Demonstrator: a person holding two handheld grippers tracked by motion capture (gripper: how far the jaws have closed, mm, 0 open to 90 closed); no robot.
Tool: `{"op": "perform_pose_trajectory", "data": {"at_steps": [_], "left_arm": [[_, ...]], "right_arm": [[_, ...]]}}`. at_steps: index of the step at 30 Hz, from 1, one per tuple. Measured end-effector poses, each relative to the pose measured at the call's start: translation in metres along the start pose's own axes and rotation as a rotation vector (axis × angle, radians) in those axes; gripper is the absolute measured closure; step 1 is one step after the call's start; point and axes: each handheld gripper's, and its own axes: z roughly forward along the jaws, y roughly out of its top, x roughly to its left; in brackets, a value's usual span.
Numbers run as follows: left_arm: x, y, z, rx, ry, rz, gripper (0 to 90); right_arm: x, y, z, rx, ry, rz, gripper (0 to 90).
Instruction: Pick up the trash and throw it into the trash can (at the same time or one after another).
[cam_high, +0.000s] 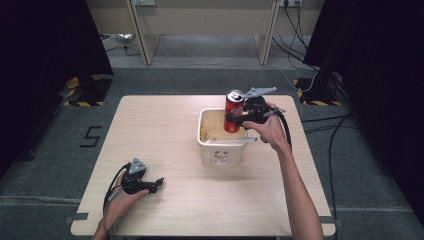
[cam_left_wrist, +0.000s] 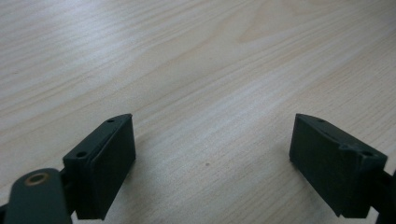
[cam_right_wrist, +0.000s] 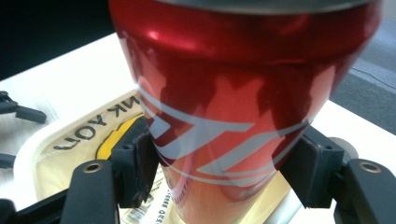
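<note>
1. Red can (cam_high: 234, 111) was held upright in your right hand-held gripper (cam_high: 237, 119), its lower part inside the mouth of the white bin (cam_high: 220, 156) and its top above the bin's rim.
2. Your right hand-held gripper was clamped on the can's body: in the right gripper view the two black pads (cam_right_wrist: 135, 163) pressed against the red wall (cam_right_wrist: 233, 116) from either side, low on the can.
3. Your left hand-held gripper (cam_high: 156, 184) rested on the table (cam_high: 165, 130), well apart from the bin and nearer to you, with its jaws standing wide and nothing between them; the left gripper view gave bare wood (cam_left_wrist: 205, 84) in the gap.
4. Inside the bin, under the can, you could see printed paper or wrappers (cam_right_wrist: 140, 212); how deep they lay could not be told.
5. Risk, as I judged it: the grip sat low on a smooth, glossy can, so a quick tilt of your wrist could let the can swing or slip in the pads.
6. Risk: if you had let go with the can that high in the bin, it could have dropped onto the loose contents and toppled.
7. Risk: the bin looked light, so a knock from your hand-held gripper on the rim could have shifted it.
</note>
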Motion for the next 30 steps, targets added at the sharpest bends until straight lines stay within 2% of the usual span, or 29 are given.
{"op": "perform_pose_trajectory", "data": {"at_steps": [12, 16, 25, 30], "left_arm": [[0.0, 0.0, 0.0, 0.0, 0.0, 0.0, 13.8], [0.0, 0.0, 0.0, 0.0, 0.0, 0.0, 13.8], [0.0, 0.0, 0.0, 0.0, 0.0, 0.0, 13.8], [0.0, 0.0, 0.0, 0.0, -0.001, 0.001, 13.8]], "right_arm": [[-0.001, -0.005, 0.009, 0.036, 0.01, 0.002, 33.8], [-0.001, -0.009, 0.011, 0.055, -0.002, 0.003, 33.8], [-0.002, -0.012, 0.011, 0.05, 0.003, 0.005, 33.2], [-0.002, -0.012, 0.01, 0.038, 0.001, 0.015, 23.2]]}}
